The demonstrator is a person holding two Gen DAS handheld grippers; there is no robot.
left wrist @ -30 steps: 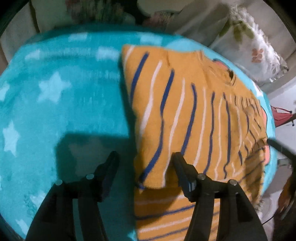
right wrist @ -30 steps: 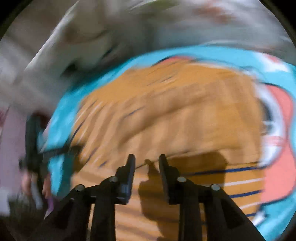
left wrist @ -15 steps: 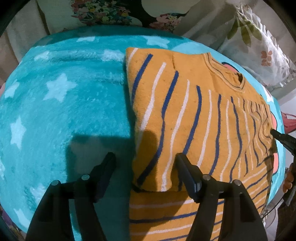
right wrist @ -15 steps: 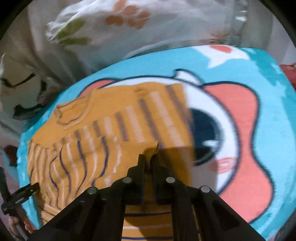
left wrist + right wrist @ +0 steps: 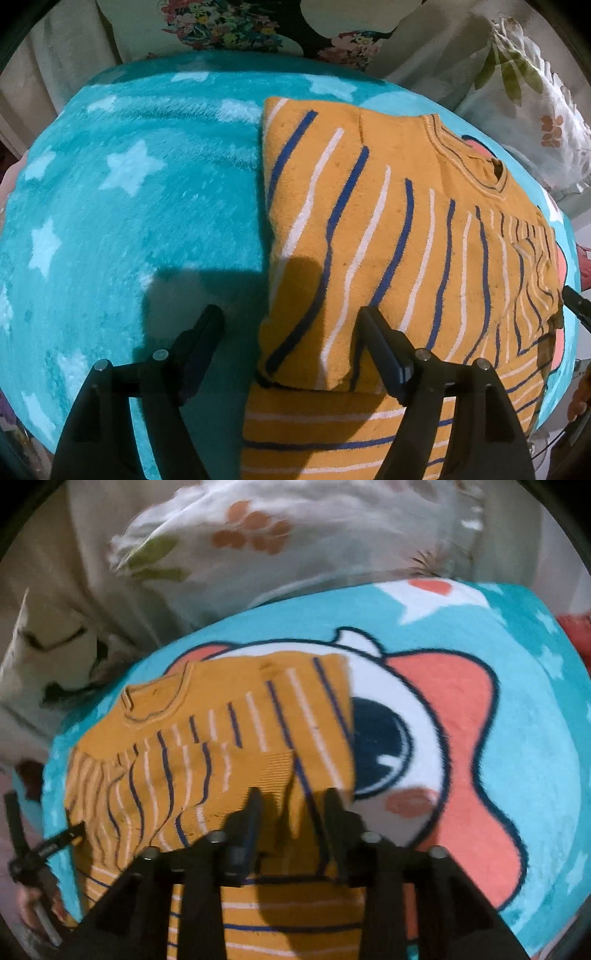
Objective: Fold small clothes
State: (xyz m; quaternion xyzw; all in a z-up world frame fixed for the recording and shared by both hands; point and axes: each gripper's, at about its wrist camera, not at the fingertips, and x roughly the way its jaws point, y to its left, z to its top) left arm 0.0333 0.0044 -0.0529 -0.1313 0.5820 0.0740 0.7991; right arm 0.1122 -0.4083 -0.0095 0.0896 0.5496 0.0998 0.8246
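Orange sweater [image 5: 388, 229] with blue and white stripes; turquoise, star-patterned blanket [image 5: 129, 206].

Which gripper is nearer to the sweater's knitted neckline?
Hard to call, perhaps the right. The right gripper hovers over the folded sleeve below the neckline. The left gripper straddles the sweater's opposite folded sleeve.

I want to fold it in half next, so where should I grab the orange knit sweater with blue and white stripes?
Grip the orange striped knit sweater at its bottom hem, coming from the near side. Both sleeves already lie folded inward, leaving a long panel; the hem lies flat nearest both grippers.
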